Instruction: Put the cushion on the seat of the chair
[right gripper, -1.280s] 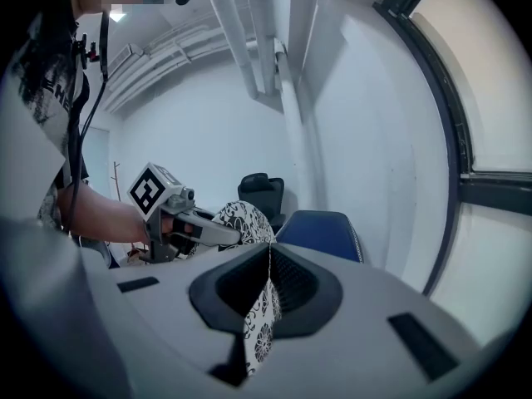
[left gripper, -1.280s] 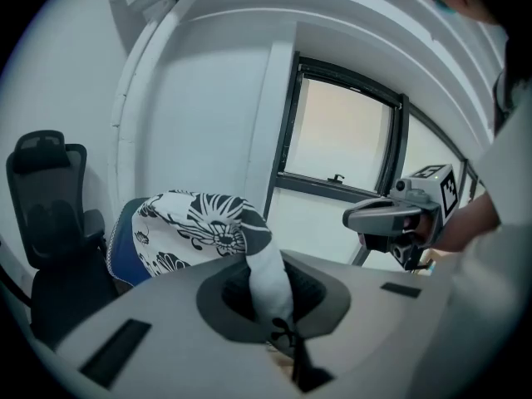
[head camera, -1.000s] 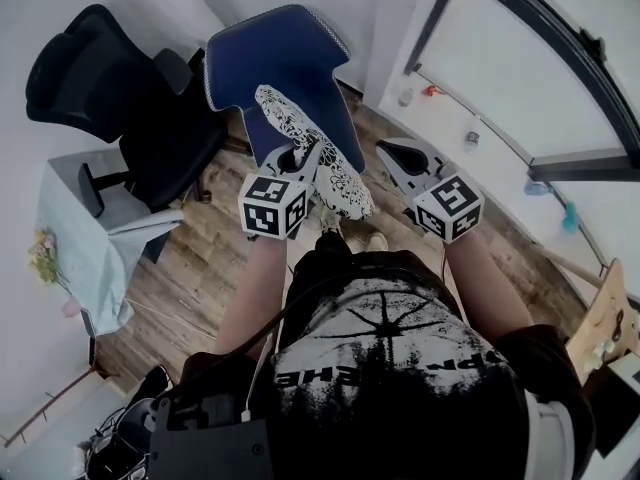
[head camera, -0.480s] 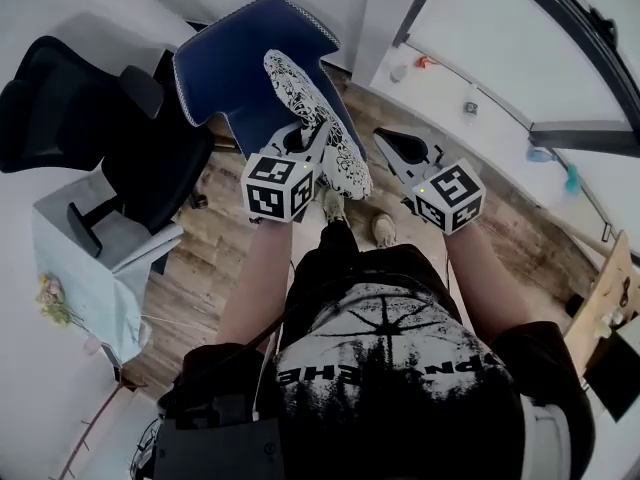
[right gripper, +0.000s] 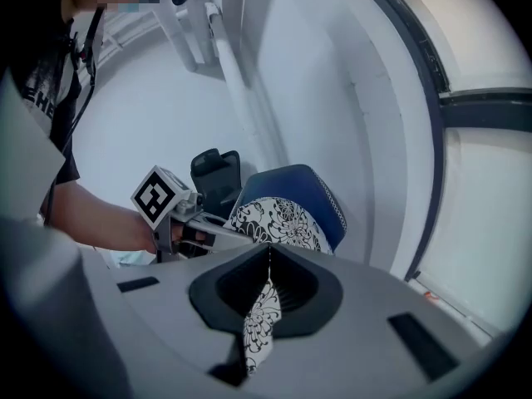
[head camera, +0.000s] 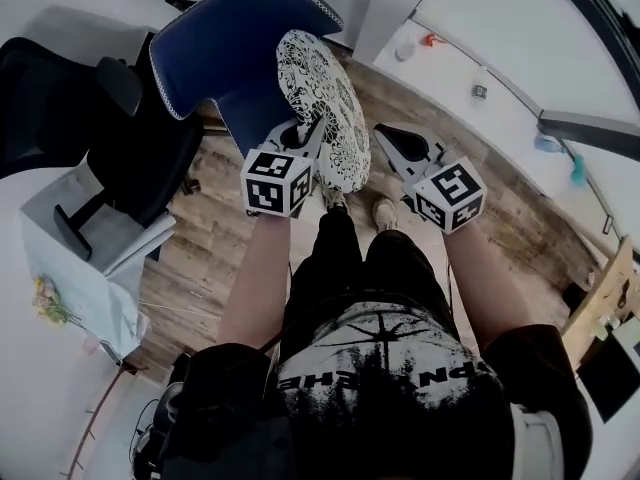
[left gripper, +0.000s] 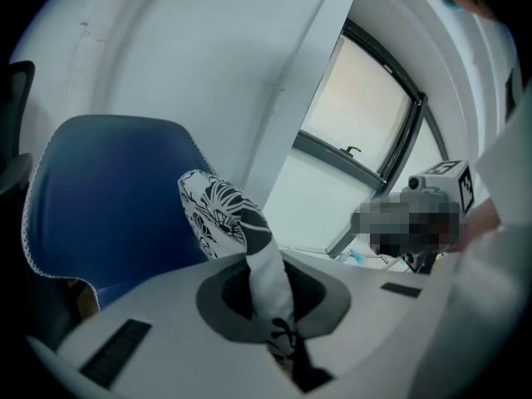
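Note:
A black-and-white floral cushion (head camera: pixel 325 108) hangs between my two grippers, just above the front of the blue chair (head camera: pixel 235 38). My left gripper (head camera: pixel 303 140) is shut on the cushion's near left edge; in the left gripper view the cushion (left gripper: pixel 223 214) rises out of the closed jaws in front of the chair's blue shell (left gripper: pixel 100 189). My right gripper (head camera: pixel 385 140) is shut on the near right edge. In the right gripper view a fold of the cushion (right gripper: pixel 283 221) is pinched between the jaws. The seat is mostly hidden under the cushion.
A black office chair (head camera: pixel 60 88) stands left of the blue one. A small table with a pale cloth (head camera: pixel 75 253) and flowers (head camera: pixel 45 298) is at the left. The person's feet (head camera: pixel 383 213) stand on the wooden floor (head camera: pixel 215 238). A white wall and window (head camera: pixel 560 38) run along the right.
Both grippers have come down and toward the blue chair with the cushion in them. The cushion has tipped flatter and now shows more of its patterned face over the seat.

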